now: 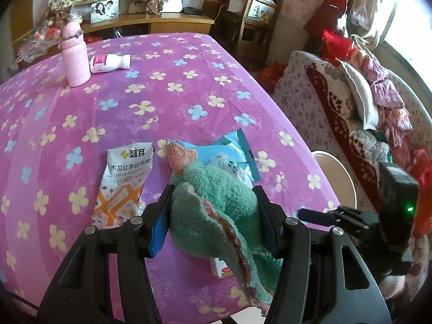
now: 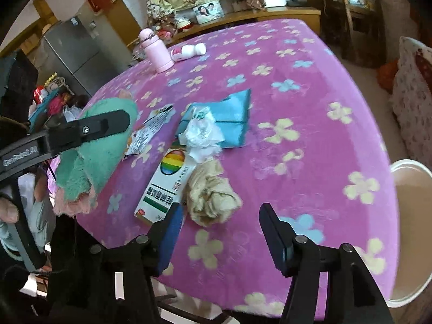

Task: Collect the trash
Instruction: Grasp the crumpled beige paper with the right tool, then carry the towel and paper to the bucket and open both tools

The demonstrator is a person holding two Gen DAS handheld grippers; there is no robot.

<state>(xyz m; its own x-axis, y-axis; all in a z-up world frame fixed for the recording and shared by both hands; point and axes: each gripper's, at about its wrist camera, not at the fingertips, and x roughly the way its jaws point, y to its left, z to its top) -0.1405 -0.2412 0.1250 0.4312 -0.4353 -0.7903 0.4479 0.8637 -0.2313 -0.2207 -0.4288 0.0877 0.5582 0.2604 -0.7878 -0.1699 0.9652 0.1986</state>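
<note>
My left gripper (image 1: 213, 210) is shut on a green and pink cloth (image 1: 213, 216), held just above the table; it also shows in the right wrist view (image 2: 97, 148). My right gripper (image 2: 220, 224) is open and empty, just short of a crumpled beige paper ball (image 2: 212, 194). Next to the ball lie a white and green box (image 2: 164, 189), a crumpled white wrapper (image 2: 201, 135) and a blue packet (image 2: 229, 116). A white and orange snack bag (image 1: 124, 183) lies left of the cloth.
The table has a purple flowered cover (image 2: 297, 86). A pink flask (image 1: 74, 54) and a lying white bottle (image 1: 109, 63) are at the far side. A white bin (image 2: 410, 232) stands beside the table's right edge. A sofa (image 1: 351, 113) is further right.
</note>
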